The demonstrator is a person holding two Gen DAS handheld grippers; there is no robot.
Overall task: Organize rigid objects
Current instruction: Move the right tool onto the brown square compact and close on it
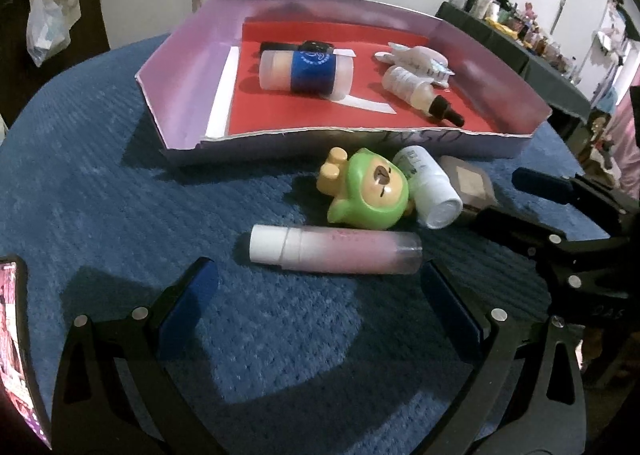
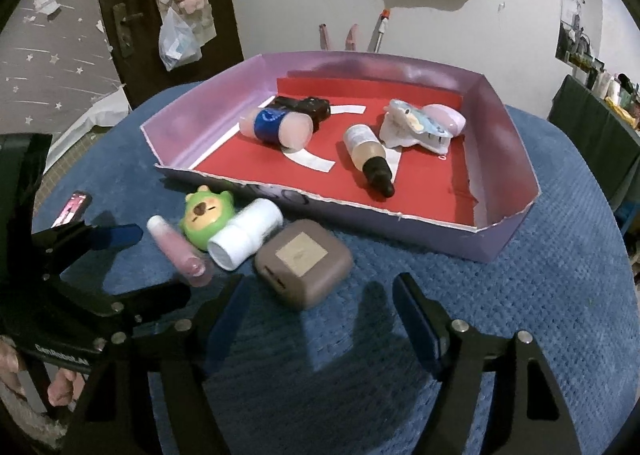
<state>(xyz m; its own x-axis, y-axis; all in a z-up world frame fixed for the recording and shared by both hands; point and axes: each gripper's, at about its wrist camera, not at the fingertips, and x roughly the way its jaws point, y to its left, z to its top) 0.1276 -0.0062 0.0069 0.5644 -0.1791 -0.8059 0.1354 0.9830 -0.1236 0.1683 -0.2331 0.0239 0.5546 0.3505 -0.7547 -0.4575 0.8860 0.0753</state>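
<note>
A purple cardboard tray (image 1: 180, 95) (image 2: 508, 159) with a red floor holds a blue-labelled jar (image 1: 306, 71) (image 2: 276, 127), a dropper bottle (image 1: 420, 93) (image 2: 368, 153) and a pastel clip pack (image 2: 420, 127). In front of it on the blue mat lie a pink tube (image 1: 336, 251) (image 2: 180, 253), a green bear figure (image 1: 370, 191) (image 2: 204, 215), a white bottle (image 1: 432, 191) (image 2: 244, 239) and a brown square case (image 1: 470, 177) (image 2: 304, 263). My left gripper (image 1: 316, 275) (image 2: 154, 265) is open, its tips flanking the pink tube's near side. My right gripper (image 2: 320, 291) (image 1: 504, 199) is open just short of the brown case.
A phone (image 1: 16, 335) (image 2: 72, 207) lies at the mat's left edge. A black item (image 2: 308, 107) sits behind the jar in the tray. A door with a hanging bag (image 2: 180, 39) is behind, and a cluttered shelf (image 1: 520, 27) stands far right. Bare mat lies right of the case.
</note>
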